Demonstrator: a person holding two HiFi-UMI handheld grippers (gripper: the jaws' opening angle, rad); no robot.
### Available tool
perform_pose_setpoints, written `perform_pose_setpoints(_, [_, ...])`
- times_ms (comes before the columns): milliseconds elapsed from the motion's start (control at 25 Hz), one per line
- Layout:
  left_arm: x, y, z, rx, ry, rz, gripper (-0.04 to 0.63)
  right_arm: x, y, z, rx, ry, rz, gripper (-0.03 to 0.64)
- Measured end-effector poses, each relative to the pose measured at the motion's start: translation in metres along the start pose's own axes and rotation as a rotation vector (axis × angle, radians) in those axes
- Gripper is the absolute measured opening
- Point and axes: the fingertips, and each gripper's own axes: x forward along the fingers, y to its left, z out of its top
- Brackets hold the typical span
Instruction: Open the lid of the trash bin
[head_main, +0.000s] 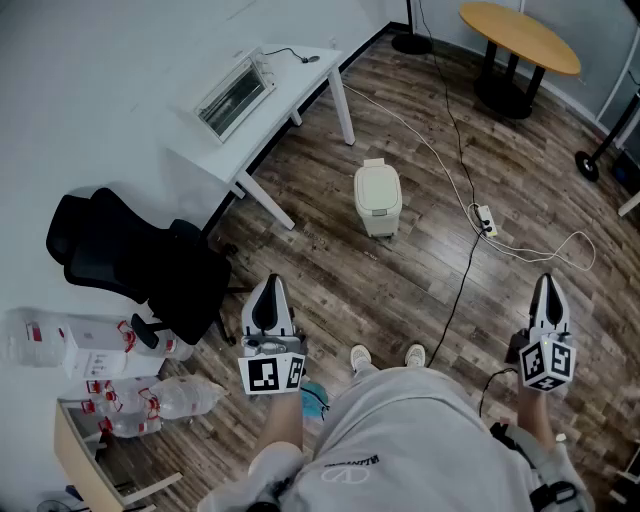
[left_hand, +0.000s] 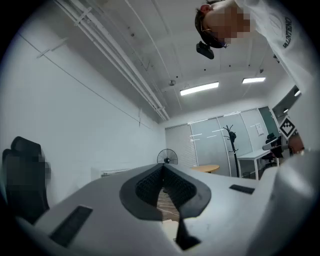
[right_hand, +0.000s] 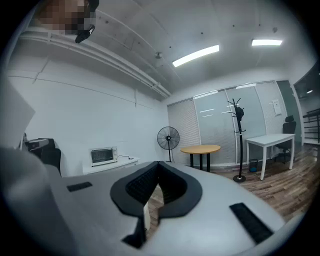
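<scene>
**Approach stage: trash bin (head_main: 378, 198) stands on the floor (head_main: 330, 270), lid down, untouched.**
The bin sits well ahead of the person at 12 o'clock, its long axis running 12 to 6. From the left hand-held gripper (head_main: 269, 300) it lies at 1 o'clock, and this gripper is judged the nearer. From the right hand-held gripper (head_main: 547, 297) it lies at 10 o'clock. Both grippers have their jaws closed together, holding nothing.
</scene>
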Motion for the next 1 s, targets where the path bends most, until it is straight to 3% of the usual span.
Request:
perform_pose_setpoints(320, [0.008, -0.022, -0.001, -0.005, 0.013, -0.008, -0.002, 0.009, -0.011, -0.005, 0.012, 0.021, 0.025, 0.015])
perform_pose_setpoints(760, [0.017, -0.074, -0.005, -0.032, 0.024, 0.013, -0.002, 0.031, -0.028, -0.019, 0.046, 0.070, 0.160, 0.017])
perform_pose_setpoints(1000, [0.027, -0.085, -0.010, -0.027, 0.045, -0.017, -0.002, 0.048, -0.009, -0.034, 0.047, 0.117, 0.219, 0.017])
